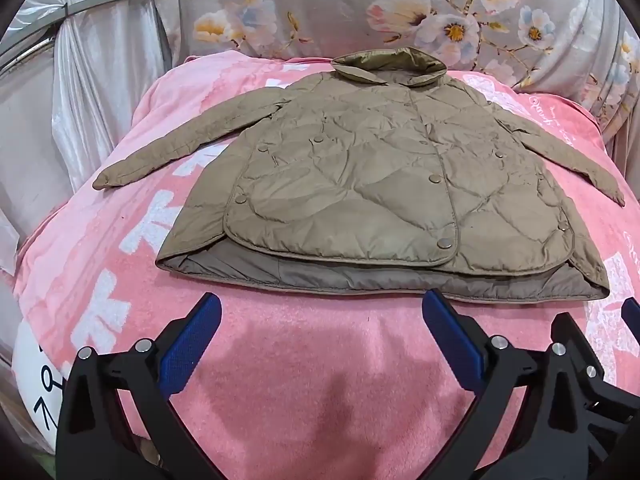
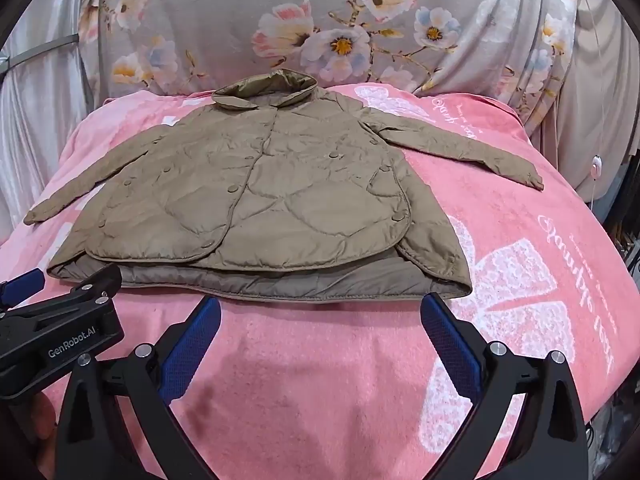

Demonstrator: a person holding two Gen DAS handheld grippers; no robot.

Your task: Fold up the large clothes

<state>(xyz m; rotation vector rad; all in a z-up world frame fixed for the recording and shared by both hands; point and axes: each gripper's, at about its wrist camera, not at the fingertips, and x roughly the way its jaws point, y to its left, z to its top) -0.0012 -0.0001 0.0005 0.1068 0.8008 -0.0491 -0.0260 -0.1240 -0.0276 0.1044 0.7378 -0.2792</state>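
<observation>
Jacket (image 1: 384,184) beyond left hand-held gripper (image 1: 320,312)

Jacket (image 1: 384,200) spread flat on the blanket (image 1: 300,380), collar (image 1: 390,66) at the far end.

Its sleeves reach out to left and right; the hem lies near, just beyond both grippers, the left gripper (image 1: 320,332) beside the right gripper (image 2: 320,332).

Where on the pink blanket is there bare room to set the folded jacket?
Bare pink blanket lies between the jacket hem and both open hand-held grippers, left and right. More lies right of its right sleeve. The middle is covered by the jacket.
</observation>
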